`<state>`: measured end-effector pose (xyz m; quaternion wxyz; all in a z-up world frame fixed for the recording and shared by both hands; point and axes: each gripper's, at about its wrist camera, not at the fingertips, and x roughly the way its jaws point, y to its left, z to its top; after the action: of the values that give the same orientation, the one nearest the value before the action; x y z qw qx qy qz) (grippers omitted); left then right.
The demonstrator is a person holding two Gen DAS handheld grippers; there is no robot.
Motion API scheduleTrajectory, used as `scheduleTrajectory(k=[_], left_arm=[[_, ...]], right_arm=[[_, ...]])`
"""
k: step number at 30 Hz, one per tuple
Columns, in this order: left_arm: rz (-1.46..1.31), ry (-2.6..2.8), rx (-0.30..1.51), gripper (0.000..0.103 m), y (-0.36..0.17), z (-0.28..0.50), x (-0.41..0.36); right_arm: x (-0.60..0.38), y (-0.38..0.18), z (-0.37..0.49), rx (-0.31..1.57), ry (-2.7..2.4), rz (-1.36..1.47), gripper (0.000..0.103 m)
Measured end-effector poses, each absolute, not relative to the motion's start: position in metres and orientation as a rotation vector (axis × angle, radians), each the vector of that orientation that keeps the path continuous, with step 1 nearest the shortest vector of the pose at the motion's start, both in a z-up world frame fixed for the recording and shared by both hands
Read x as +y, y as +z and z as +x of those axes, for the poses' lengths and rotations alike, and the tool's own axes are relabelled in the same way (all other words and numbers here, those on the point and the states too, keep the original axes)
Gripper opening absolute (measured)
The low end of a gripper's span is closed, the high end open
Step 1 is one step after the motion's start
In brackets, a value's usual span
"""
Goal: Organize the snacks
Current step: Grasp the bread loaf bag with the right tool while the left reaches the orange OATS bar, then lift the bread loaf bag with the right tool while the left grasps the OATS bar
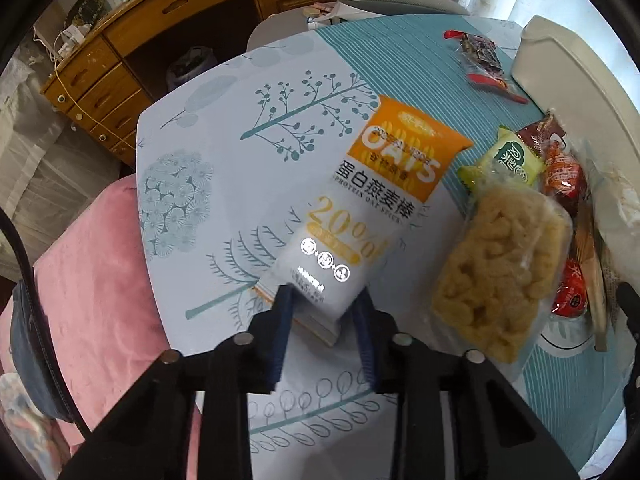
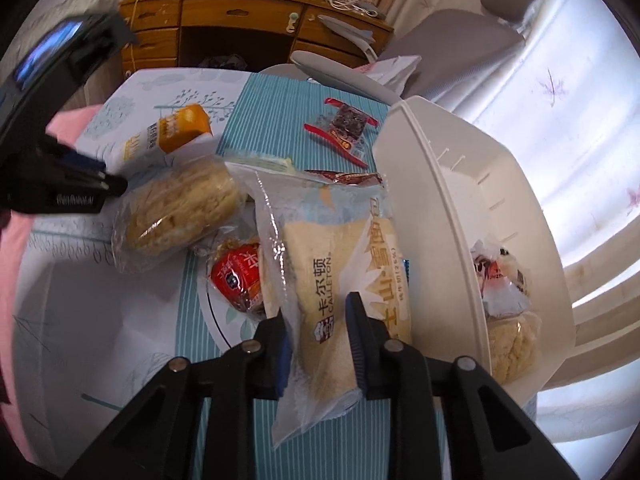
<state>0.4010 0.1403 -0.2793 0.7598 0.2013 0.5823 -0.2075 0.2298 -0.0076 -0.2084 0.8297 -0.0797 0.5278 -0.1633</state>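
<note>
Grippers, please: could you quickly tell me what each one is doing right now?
Left gripper: closed on the oat bar packet.
Right gripper: closed on the bread bag.

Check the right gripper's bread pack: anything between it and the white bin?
Nothing visible. The right gripper grips the bread pack, which lies right beside the white bin; only the bin's near wall must be lifted over.

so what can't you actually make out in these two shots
- Left wrist view: the oat stick packet's near end is blurred and sits between the left tongs.
- Right wrist view: the white bin's contents are partly hidden by its wall.
- Right wrist view: the red snack lies partly under the Calleton bread bag.
</note>
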Motion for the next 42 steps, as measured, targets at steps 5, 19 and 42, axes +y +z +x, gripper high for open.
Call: scheduleTrajectory(k=[5, 19, 42], left_arm=[[0.438, -0.444, 1.268, 0.015, -0.279, 0.394, 0.140], [0.269, -0.472, 1.312, 0.004, -0.250, 0.355, 0.169], [0.309, -0.581, 1.280, 0.032, -0.224, 0.359, 0.157]], right_arm=[[-0.019, -0.197, 0.226, 1.143, -0.350, -0.031, 0.021], [-0.037, -0.184, 0.183, 1.181, -0.349, 0.419, 0.020], [-0.056, -0.125, 0.122, 1.013, -0.248, 0.643, 0.016]])
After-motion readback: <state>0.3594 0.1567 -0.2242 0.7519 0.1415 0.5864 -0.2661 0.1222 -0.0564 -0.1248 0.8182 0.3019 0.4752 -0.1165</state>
